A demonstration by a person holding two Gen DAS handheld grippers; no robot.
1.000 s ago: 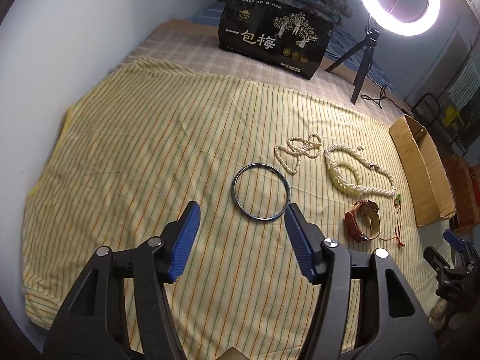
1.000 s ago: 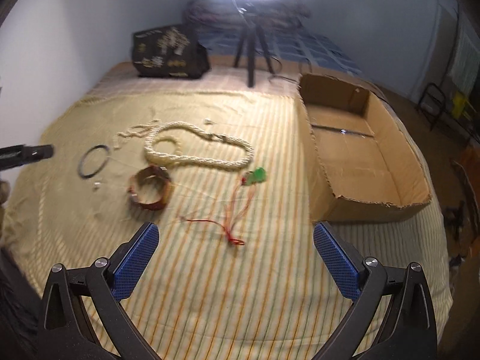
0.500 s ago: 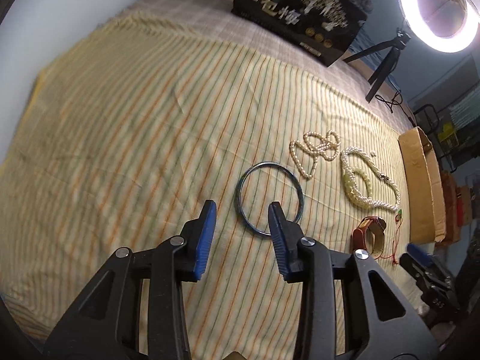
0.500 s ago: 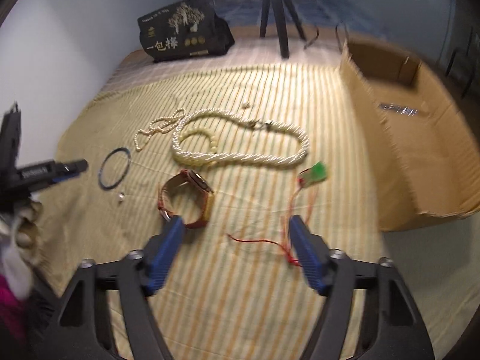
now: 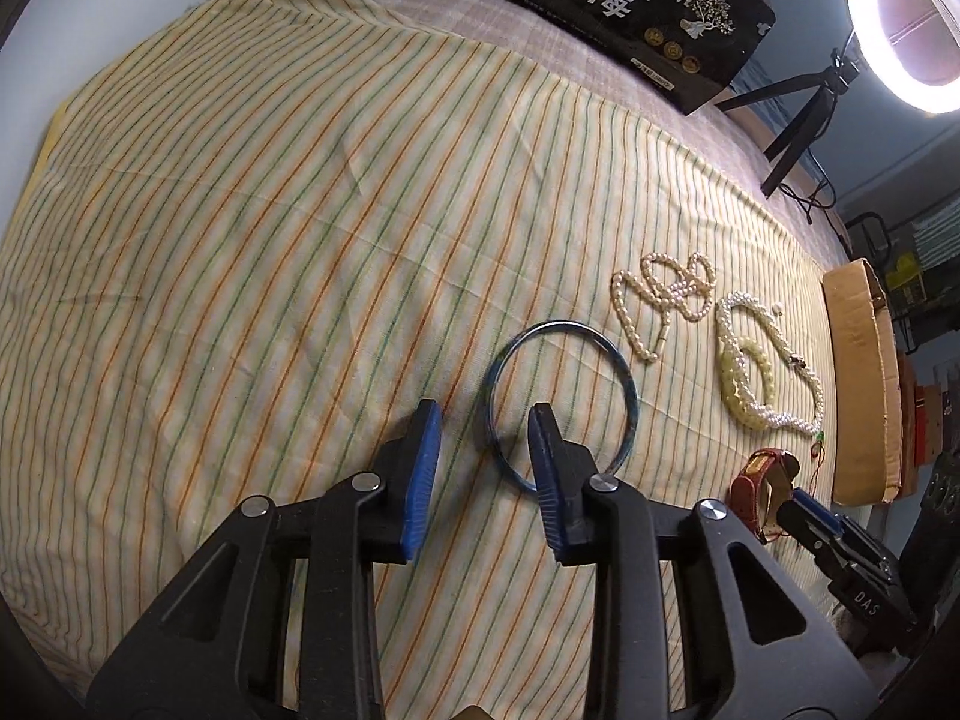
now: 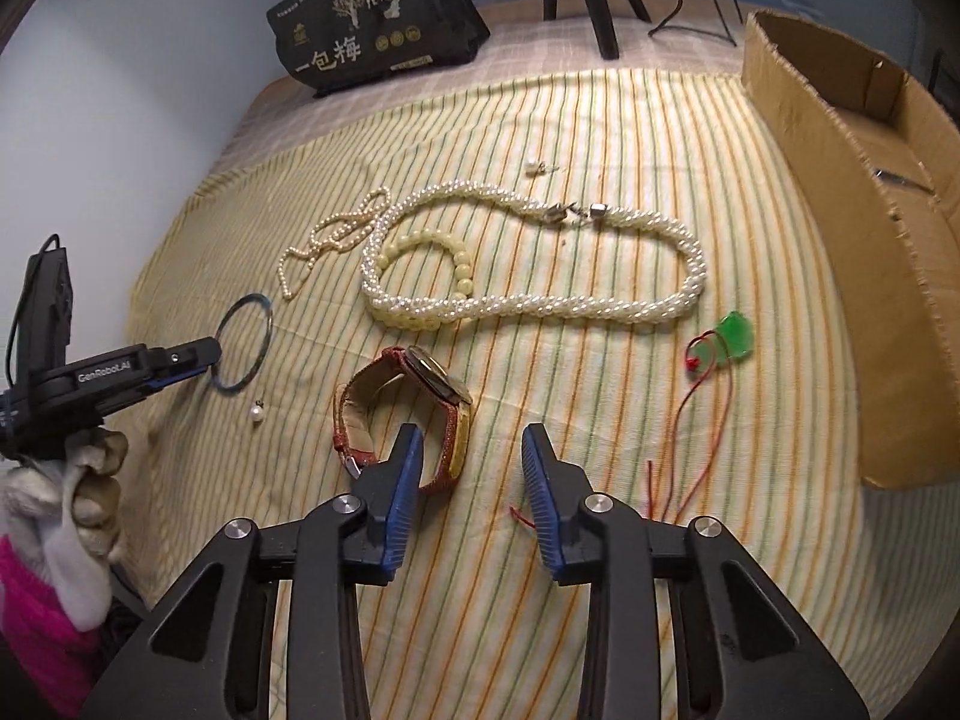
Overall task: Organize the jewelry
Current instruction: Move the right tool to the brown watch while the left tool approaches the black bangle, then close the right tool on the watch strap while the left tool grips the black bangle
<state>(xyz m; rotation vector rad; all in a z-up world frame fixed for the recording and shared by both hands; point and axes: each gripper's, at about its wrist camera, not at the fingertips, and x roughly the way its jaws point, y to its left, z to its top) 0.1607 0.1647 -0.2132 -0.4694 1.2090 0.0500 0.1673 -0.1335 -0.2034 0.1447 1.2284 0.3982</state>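
Left wrist view: your left hand-held gripper (image 5: 483,441) straddles the bangle (image 5: 561,396) rim, partly open, holding nothing. Thin rim may slip sideways when you close. Right hand-held gripper (image 6: 471,465) hangs partly open, empty, at the watch (image 6: 408,414).

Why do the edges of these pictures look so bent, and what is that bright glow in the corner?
Left wrist view: the glow is a round ring light on a tripod, blown out to white; the fisheye lens curves the striped yellow cloth towards dark corners. Right wrist view: the same bending warps the brown cardboard box, which looks slightly blurred, while the thick pearl rope necklace stays sharp.
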